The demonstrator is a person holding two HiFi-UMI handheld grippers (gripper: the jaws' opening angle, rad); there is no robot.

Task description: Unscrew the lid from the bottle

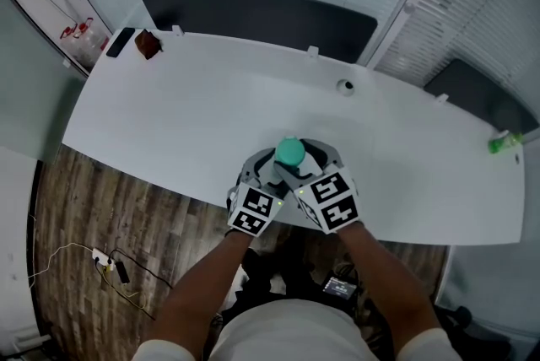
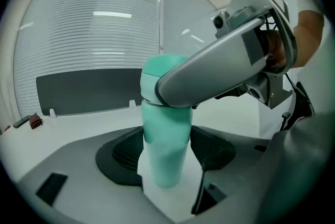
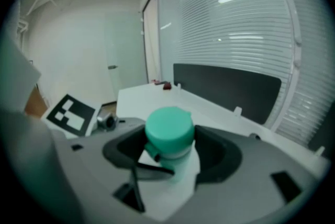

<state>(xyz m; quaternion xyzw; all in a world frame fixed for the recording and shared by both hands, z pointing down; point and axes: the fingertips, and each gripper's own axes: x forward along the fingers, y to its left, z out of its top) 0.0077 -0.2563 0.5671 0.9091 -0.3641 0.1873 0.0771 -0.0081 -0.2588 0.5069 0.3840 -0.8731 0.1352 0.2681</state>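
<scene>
Right gripper point(image 3: 170, 145): green lid point(image 3: 169, 130) sits dead centre between the jaws. Both dark pads are up against its sides, so it's clamped. Lid top faces the camera, slightly tilted. A small nub sticks out at its lower left edge. Pale bottle point(image 3: 182, 165) runs down below the lid and past the jaw tips. A thin dark bar crosses the bottle just under the lid. Marker cube point(image 3: 70, 112) left of the jaws. Ahead of the jaws: white table point(image 3: 209, 107), dark panel point(image 3: 225, 86), blinds point(image 3: 235, 24).
</scene>
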